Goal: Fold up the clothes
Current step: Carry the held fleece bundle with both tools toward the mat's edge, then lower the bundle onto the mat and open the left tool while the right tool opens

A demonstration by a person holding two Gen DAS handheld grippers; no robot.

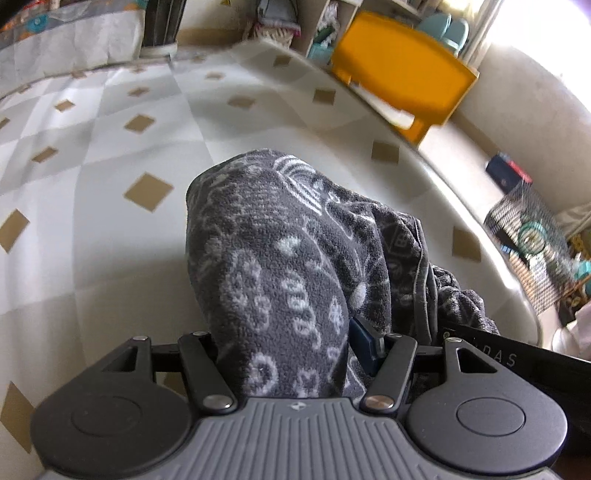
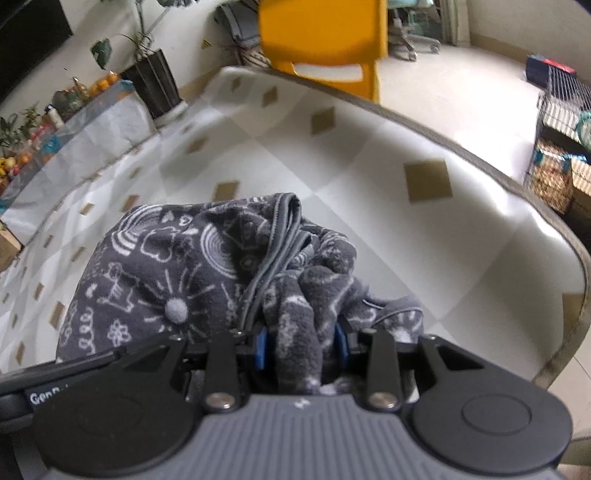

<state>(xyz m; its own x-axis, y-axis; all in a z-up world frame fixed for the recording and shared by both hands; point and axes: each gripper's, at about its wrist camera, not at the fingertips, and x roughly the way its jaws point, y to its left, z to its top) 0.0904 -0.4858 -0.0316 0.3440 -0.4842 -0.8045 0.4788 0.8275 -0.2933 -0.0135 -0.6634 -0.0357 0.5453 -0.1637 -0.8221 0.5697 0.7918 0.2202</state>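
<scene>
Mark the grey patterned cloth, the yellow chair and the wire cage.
grey patterned cloth (image 1: 273, 258), left wrist view, on the bulging top fold.
yellow chair (image 2: 325, 26), right wrist view, on the flat yellow panel.
wire cage (image 1: 532, 236), left wrist view, on the dark mesh side.

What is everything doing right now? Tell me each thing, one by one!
grey patterned fleece garment: bunched, gripped at two spots, hanging over the table.
left gripper: fingers clamped on a thick fold.
right gripper: fingers pinching a narrow bunch.
table: checked cloth spread flat.
yellow chair: standing at the table's far edge.
</scene>
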